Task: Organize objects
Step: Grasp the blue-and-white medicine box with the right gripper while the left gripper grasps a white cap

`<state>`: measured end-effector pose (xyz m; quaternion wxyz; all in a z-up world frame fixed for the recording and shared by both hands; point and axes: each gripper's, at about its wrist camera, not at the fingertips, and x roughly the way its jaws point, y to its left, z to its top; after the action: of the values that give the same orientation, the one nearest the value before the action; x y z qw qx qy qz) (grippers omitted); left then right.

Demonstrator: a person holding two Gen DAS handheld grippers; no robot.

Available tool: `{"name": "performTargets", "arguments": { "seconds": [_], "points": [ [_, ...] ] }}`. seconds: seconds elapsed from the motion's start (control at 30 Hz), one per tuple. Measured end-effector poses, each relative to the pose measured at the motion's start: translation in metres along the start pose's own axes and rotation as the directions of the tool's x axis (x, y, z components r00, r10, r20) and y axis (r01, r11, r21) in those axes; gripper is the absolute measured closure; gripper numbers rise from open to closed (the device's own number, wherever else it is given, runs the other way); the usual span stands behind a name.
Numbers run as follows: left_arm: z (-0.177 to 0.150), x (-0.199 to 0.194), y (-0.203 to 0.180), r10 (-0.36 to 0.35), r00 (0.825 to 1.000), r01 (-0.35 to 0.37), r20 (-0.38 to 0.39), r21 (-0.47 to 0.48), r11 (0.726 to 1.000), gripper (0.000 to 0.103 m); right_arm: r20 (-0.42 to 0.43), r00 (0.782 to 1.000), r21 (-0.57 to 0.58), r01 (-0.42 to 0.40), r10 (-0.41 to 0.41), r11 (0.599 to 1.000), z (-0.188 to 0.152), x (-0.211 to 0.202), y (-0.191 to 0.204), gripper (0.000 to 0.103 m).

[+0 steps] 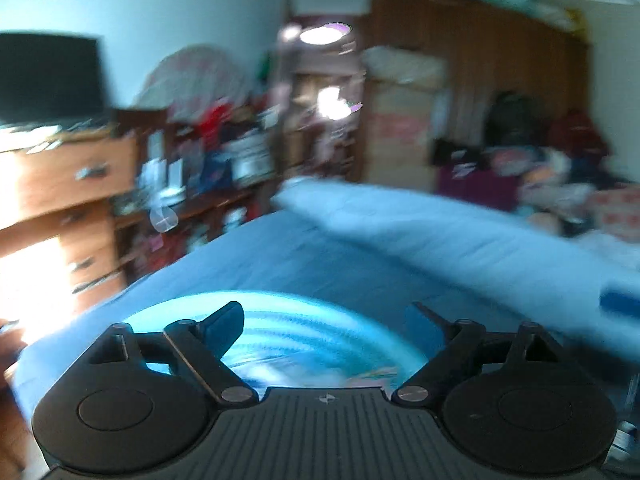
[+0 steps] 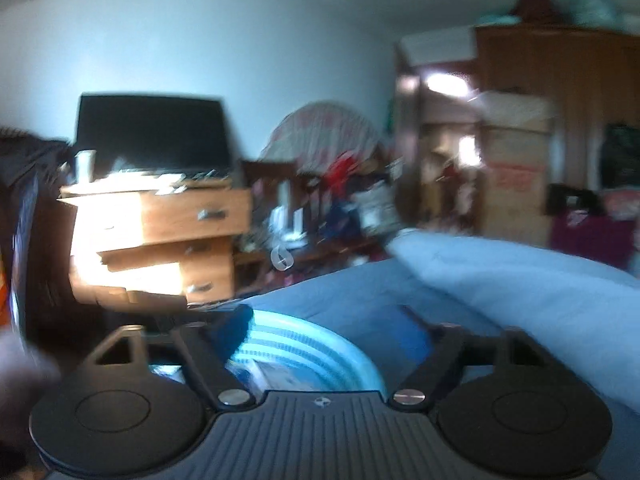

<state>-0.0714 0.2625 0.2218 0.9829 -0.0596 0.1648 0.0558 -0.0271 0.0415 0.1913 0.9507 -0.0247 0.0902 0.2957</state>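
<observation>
Both grippers hovering over light-blue ribbed basin (image 1: 280, 340) sitting on blue bed (image 1: 320, 256).
Left gripper (image 1: 326, 316) and right gripper (image 2: 328, 324) fingers spreading wide, nothing between; basin contents blurred, bare bedsheet lying beyond rim.

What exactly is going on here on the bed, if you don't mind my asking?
A person is tidying up with a handheld gripper in each hand. Both the left gripper and the right gripper are open and hold nothing, poised over a light blue basin that sits on the blue bedsheet. Something lies inside the basin, but the blur hides what it is. A cluttered wooden dresser stands beyond the bed.
</observation>
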Motion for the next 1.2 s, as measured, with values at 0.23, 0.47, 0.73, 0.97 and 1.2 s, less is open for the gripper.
{"name": "performTargets", "arguments": {
  "seconds": [0.23, 0.47, 0.73, 0.97, 1.2],
  "points": [
    [-0.039, -0.005, -0.106, -0.386, 0.919, 0.391, -0.08, 0.066, 0.918, 0.011, -0.381, 0.861, -0.027, 0.354, -0.337, 0.935, -0.141, -0.072, -0.129, 0.027],
    [-0.104, 0.042, -0.174, -0.471, 0.832, 0.504, -0.293, 0.042, 0.863, 0.017, -0.491, 0.765, -0.16, 0.39, -0.416, 0.907, -0.2, -0.072, -0.222, 0.023],
    [-0.133, 0.075, -0.197, -0.454, 0.805, 0.506, -0.383, 0.042, 0.862, 0.019, -0.55, 0.79, -0.082, 0.273, -0.272, 0.959, -0.223, -0.031, -0.281, 0.036],
    [-0.153, 0.098, -0.234, -0.453, 0.784, 0.542, -0.423, 0.112, 0.833, 0.033, -0.511, 0.801, 0.056, 0.393, -0.312, 0.918, -0.209, -0.085, -0.275, 0.044],
    [-0.197, 0.131, -0.283, -0.468, 0.76, 0.582, -0.45, 0.151, 0.799, 0.039, -0.53, 0.755, 0.022, 0.469, -0.387, 0.883, -0.226, -0.119, -0.255, 0.031]
  ]
}}
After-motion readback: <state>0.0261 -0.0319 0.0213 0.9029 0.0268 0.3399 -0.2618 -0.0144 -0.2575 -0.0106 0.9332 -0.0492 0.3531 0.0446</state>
